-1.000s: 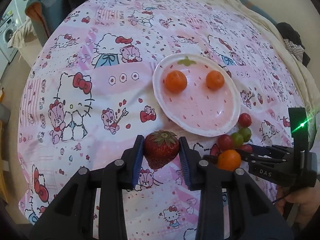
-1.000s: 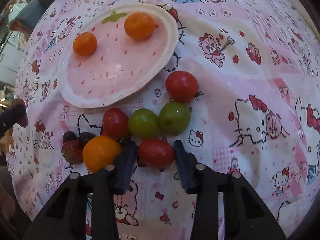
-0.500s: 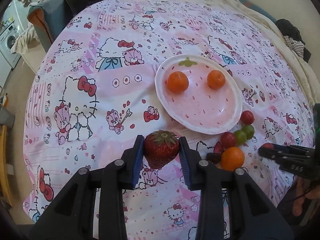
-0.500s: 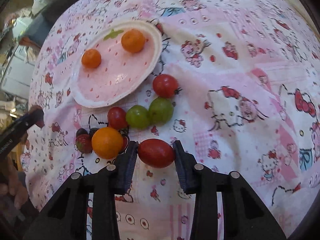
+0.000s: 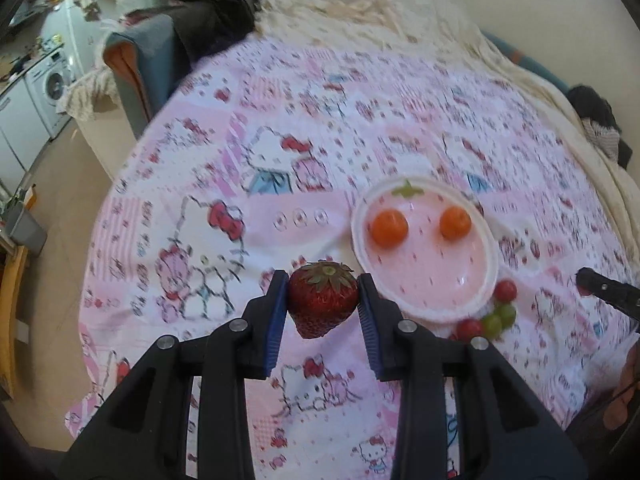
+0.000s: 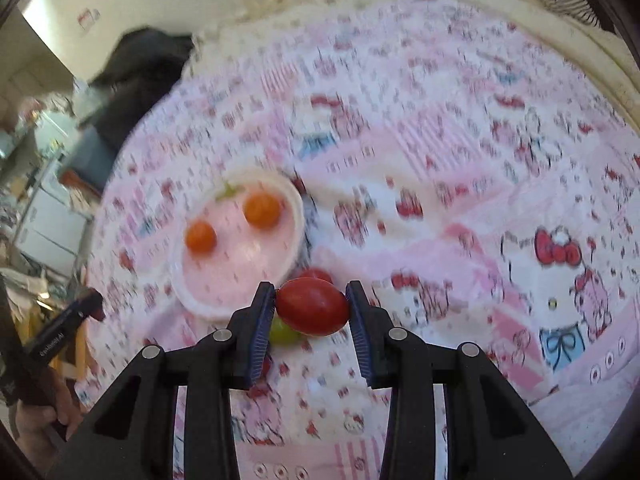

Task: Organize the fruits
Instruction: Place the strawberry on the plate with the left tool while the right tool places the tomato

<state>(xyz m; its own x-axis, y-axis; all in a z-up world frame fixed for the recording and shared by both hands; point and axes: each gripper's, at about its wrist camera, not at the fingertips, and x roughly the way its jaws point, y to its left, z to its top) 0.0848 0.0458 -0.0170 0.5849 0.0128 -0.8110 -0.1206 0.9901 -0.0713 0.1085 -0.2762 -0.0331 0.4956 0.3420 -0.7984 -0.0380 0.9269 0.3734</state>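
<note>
Now the left gripper is clamped on a strawberry, leaf cap pointing away, tip toward the camera. Ahead and to its right sits the pink plate with two small oranges on it. The right gripper pinches a red tomato, long axis crosswise between the pads; from it the plate lies ahead and left. Both look about equally near, so either fruit could likely go down first.
</note>
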